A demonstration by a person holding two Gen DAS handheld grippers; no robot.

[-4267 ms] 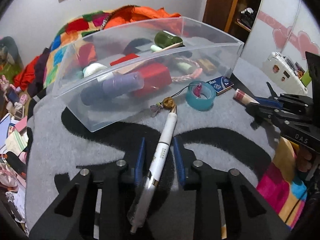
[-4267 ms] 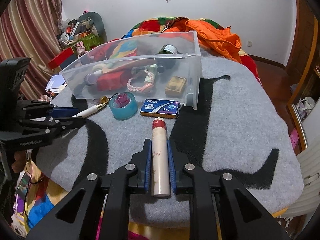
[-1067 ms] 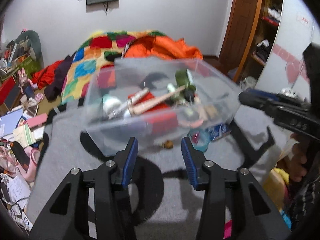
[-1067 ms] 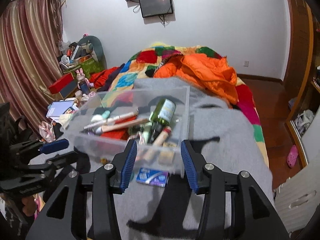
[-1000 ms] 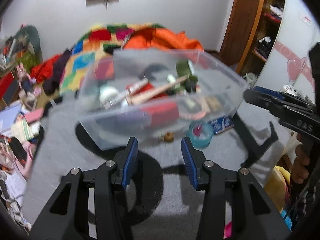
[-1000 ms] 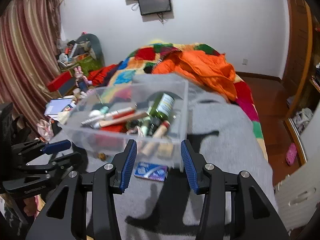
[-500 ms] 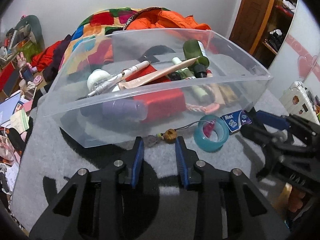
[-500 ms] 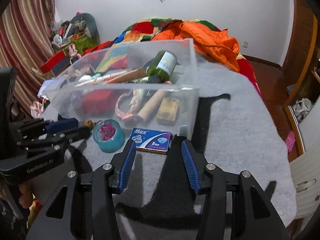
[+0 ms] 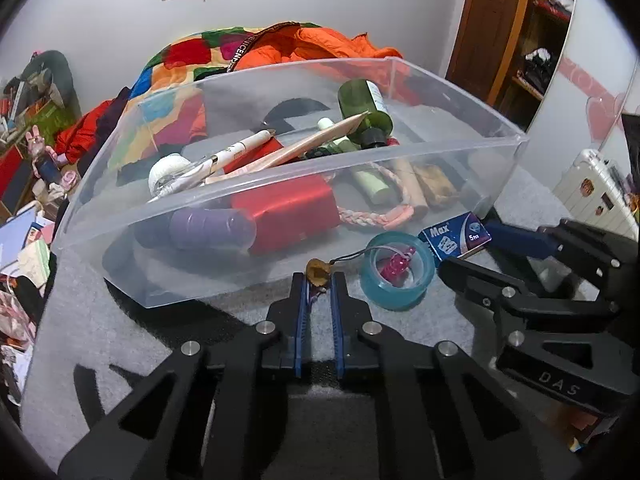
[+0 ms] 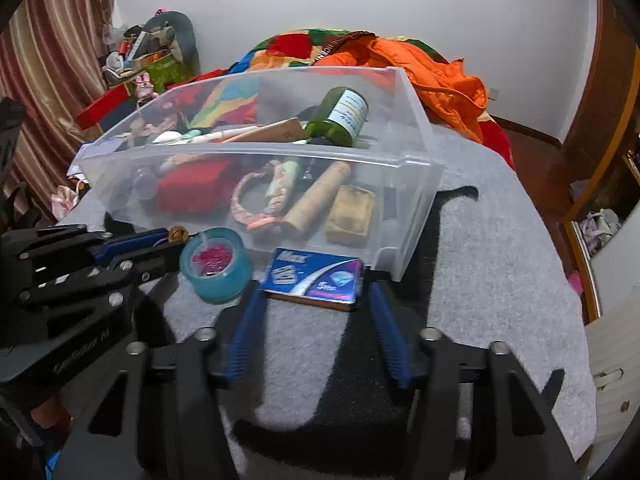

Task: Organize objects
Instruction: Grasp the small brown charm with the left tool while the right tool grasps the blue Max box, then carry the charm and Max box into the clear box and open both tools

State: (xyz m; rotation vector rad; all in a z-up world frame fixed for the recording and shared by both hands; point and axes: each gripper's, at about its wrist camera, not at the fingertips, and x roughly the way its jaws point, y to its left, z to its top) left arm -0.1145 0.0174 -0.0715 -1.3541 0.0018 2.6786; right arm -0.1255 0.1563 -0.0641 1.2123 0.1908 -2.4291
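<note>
A clear plastic bin (image 9: pixel 280 216) (image 10: pixel 416 184) full of small items stands on the grey felt table. In front of it lie a gold charm on a cord (image 9: pixel 318 271) (image 10: pixel 178 234), a teal tape roll (image 9: pixel 397 270) (image 10: pixel 216 265) with a pink piece inside, and a blue "Max" box (image 9: pixel 454 236) (image 10: pixel 314 276). My left gripper (image 9: pixel 319 280) has narrowed around the charm, its tips at either side of it. My right gripper (image 10: pixel 312 292) is open, its fingers either side of the blue box.
The bin holds a green bottle (image 9: pixel 364 108), a white pen (image 9: pixel 224 156), a red box (image 9: pixel 284 208), a purple bottle (image 9: pixel 212 228) and a pink braided band (image 10: pixel 256 200). A bed with an orange quilt (image 10: pixel 432 68) lies behind. Clutter sits on the floor at left (image 9: pixel 24 208).
Both grippers dropped from above the bin to the table in front of it. The left jaws narrowed around the charm; the right gripper moved up to the blue box.
</note>
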